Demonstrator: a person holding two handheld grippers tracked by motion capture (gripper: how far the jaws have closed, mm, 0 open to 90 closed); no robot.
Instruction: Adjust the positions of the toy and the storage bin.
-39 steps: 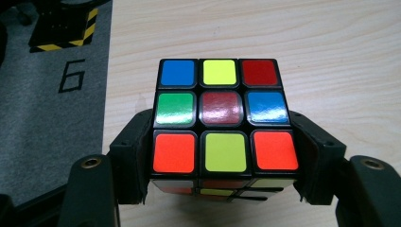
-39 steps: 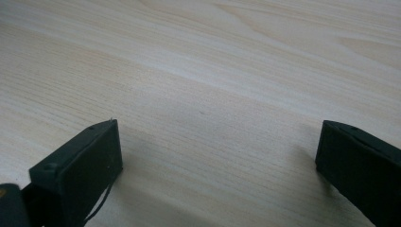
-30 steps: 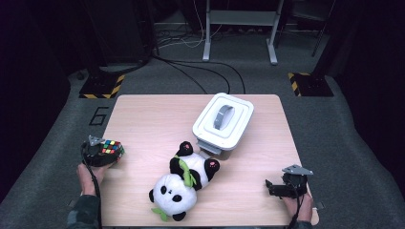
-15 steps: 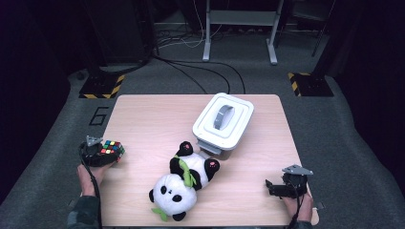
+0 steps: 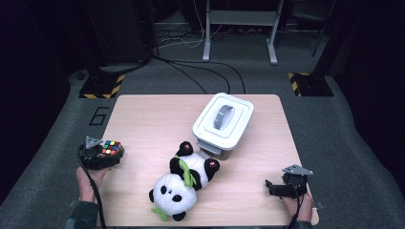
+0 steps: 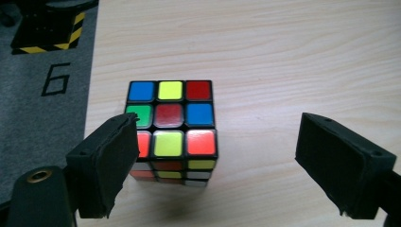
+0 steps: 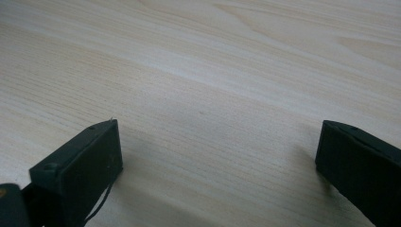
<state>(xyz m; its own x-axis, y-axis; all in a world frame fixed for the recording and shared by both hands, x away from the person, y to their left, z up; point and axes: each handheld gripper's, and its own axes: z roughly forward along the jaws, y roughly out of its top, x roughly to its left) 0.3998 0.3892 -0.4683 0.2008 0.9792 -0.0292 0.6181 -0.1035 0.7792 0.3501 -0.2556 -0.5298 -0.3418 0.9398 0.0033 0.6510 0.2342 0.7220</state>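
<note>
Setting: pale wood table [image 5: 153, 119] on grey carpet, dark room behind.
Cube: puzzle cube [image 6: 171, 125] sits on the table at the near left edge, square-sided, no long axis.
Left gripper [image 6: 222, 165]: jaws have just been opening, wide apart now; cube lies between them toward the left pad, ungripped.
Right gripper [image 7: 213, 165]: open over bare wood, near right, well apart from the cube.
Nearer hand: left.
Writing: "6" [image 6: 56, 79] on the floor.

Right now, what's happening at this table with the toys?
A person holds a gripper in each hand. The left gripper has just been opening its jaws around a Rubik's cube that sits on the wooden table, no longer pinched. The right gripper rests open over bare wood. A panda plush and a lidded white container lie between.
</note>
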